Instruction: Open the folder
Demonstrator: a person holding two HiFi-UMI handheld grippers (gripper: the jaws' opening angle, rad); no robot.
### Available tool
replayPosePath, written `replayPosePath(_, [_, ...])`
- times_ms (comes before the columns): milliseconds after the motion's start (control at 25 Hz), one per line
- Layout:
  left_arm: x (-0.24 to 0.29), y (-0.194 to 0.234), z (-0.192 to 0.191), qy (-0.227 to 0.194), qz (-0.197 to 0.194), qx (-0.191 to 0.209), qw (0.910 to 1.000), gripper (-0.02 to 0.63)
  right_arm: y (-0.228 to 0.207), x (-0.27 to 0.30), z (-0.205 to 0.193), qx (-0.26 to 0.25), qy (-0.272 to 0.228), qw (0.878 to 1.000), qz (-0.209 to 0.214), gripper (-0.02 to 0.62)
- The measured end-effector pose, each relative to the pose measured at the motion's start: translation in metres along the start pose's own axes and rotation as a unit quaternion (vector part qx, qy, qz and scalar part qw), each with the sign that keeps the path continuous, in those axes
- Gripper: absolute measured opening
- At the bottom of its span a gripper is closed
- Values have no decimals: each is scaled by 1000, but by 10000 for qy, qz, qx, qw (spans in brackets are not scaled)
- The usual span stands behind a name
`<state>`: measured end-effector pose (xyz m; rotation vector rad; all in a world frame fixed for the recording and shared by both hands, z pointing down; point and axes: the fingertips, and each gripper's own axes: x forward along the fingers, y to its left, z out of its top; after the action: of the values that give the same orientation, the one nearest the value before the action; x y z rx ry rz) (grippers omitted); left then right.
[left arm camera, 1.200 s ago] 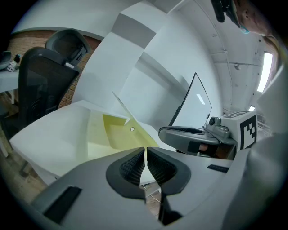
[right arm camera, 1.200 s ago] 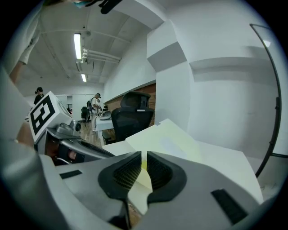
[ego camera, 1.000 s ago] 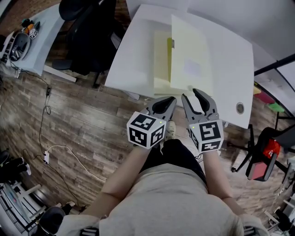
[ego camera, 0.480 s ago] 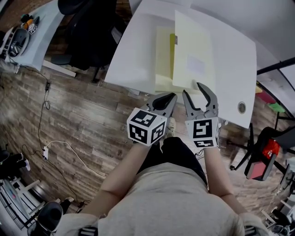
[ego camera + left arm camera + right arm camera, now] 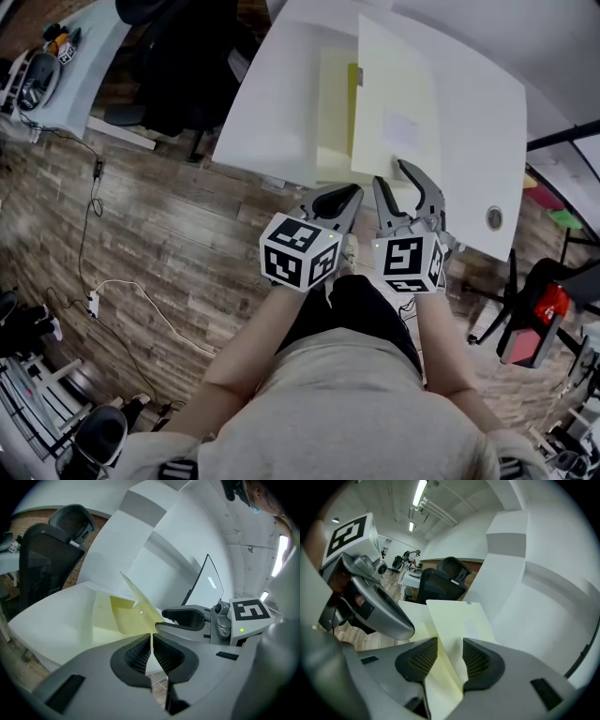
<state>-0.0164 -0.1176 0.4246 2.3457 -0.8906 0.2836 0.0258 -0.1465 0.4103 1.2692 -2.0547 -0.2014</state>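
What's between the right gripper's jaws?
The folder's raised cover, seen in the right gripper view. The right gripper's jaws have just closed further but stand apart.

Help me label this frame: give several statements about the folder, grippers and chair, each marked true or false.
1. The yellow folder lies on the white table. True.
2. The right gripper is shut and empty. False: its jaws, which have just been closing, stand apart around the folder's cover.
3. The left gripper has its jaws together. True.
4. The black office chair stands right of the table. False: it is at the table's left in the head view.
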Motion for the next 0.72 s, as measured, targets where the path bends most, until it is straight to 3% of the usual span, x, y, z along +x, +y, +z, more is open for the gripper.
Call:
replayPosePath(160, [3,1,-2,12,4,-19,10000,32,-2,-2,-1,84,-100,9999,-22,110])
replayPosePath(720, [17,-4,1,126,-27,184,9997,32,-12,-12,1,414,-420,9983,-25,75])
